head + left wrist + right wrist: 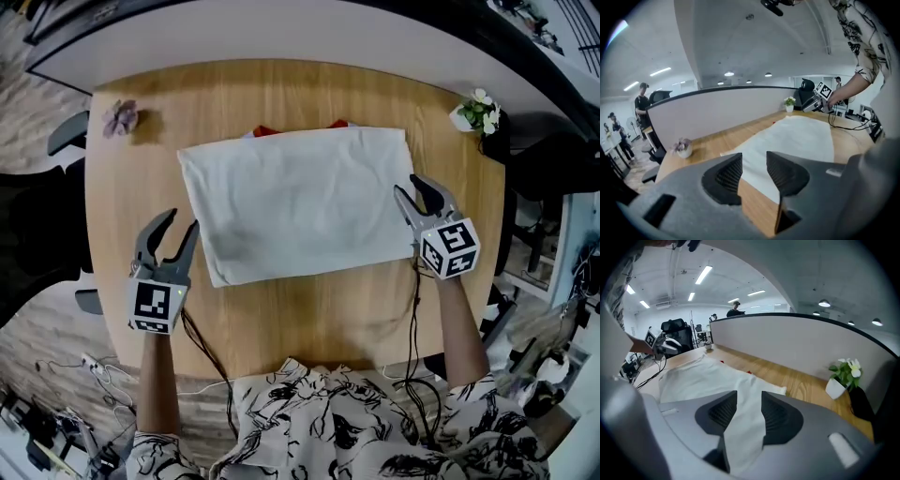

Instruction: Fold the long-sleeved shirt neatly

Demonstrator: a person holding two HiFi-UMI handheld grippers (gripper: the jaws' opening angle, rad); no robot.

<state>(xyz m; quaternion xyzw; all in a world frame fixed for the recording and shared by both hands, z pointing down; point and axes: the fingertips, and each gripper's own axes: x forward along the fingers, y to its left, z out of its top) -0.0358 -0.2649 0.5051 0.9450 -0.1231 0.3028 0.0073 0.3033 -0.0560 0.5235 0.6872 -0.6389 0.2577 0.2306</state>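
left gripper (183,221) jaws apart; right gripper (406,186) jaws apart | folded shirt (300,202) flat on table (309,319)

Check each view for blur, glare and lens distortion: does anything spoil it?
Head view: even light, sharp, soft shadows only; the white shirt is bright with faint folds, and the table edge bows. Left gripper view: strong fisheye, black corners, the partition curves, ceiling lamps glare slightly. Right gripper view: same fisheye; the shirt near the lens is pale and soft.
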